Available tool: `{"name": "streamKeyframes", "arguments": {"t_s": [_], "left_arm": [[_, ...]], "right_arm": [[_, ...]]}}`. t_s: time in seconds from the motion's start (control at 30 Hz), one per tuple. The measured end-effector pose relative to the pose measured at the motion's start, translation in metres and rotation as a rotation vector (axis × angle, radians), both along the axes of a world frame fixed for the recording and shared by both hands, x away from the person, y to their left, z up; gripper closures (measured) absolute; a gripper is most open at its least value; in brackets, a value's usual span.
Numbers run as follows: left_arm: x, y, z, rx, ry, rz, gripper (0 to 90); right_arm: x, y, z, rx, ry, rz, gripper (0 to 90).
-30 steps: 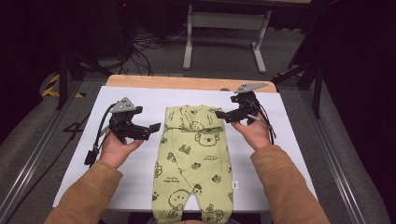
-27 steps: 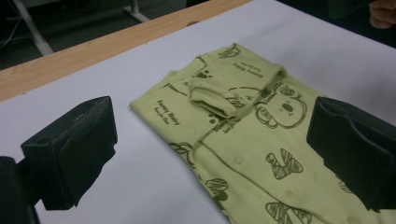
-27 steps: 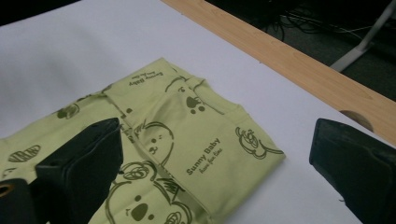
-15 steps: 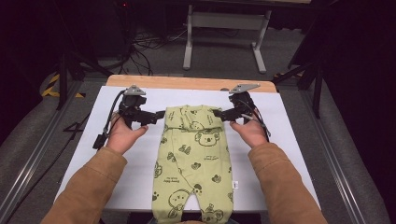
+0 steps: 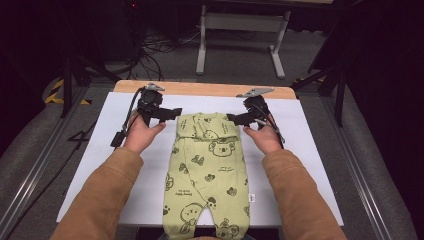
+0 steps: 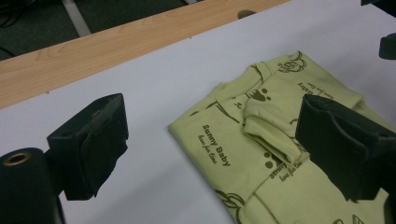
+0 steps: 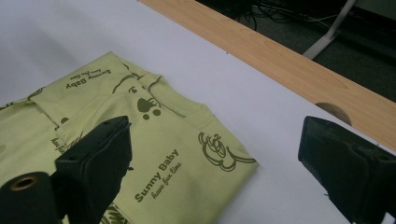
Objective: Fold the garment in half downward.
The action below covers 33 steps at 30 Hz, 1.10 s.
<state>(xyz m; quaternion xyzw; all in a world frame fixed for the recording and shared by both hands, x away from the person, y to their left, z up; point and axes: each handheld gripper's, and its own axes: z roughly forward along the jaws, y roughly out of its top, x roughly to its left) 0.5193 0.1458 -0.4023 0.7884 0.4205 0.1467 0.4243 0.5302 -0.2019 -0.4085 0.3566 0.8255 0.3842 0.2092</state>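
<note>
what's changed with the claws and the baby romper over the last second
Both claws closed in on the romper's far corners: the left claw swung in from the side, the right claw edged in and down. Their jaws have just been closing a little but stand open, gripping nothing. The romper stayed flat on the white table cover.

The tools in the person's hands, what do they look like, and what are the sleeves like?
Both are black. The left tool and the right tool each carry a grey three-cornered plate on top and trail a black cable. Each has two blocky black jaws with padded faces. The person wears tan-brown long sleeves.
</note>
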Motion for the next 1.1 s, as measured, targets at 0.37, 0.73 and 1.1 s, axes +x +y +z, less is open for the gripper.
{"name": "streamKeyframes", "arguments": {"t_s": [0.37,0.73,1.1], "left_arm": [[0.020,-0.013,-0.011,-0.002,0.041,-0.002,14.3],[0.027,-0.023,-0.020,0.103,0.029,-0.017,17.3],[0.035,-0.026,-0.034,0.144,0.076,-0.009,22.9]], "right_arm": [[0.011,0.003,-0.008,-0.021,0.032,-0.010,14.7],[0.019,-0.002,-0.017,-0.038,0.056,-0.047,14.2],[0.028,-0.006,-0.029,-0.033,0.089,-0.069,18.1]]}}
